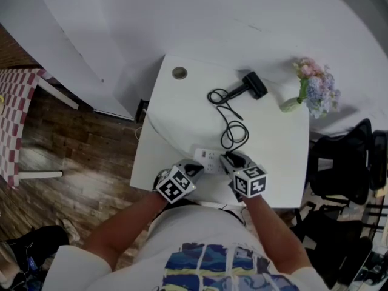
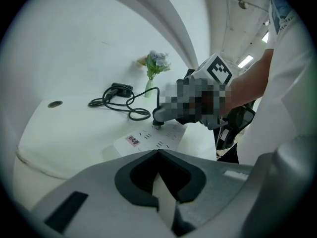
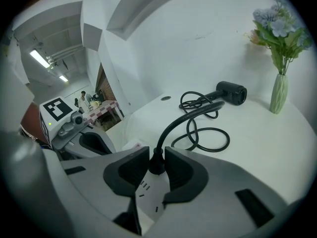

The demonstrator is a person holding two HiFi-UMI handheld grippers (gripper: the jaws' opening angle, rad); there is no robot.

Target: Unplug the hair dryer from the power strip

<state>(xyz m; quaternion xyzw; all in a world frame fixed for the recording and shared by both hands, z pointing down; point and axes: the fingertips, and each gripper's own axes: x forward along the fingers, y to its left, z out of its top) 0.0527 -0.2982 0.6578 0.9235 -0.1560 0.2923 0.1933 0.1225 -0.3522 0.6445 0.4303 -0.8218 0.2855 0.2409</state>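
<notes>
Trailing looped cord (image 1: 230, 123), black hair dryer (image 1: 253, 85)

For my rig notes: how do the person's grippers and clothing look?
Both the left gripper and right gripper are light grey, dark inside the jaws, and each carries a white cube with black square markers. The person wears a white short-sleeved T-shirt with a blue and yellow print.

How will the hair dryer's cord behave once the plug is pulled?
Probably floppy: the cord lies in loose loops, so it should trail limply. Near the plug it arcs up unsupported, so that stretch seems stiffer. The hair dryer likely anchors the far end.
</notes>
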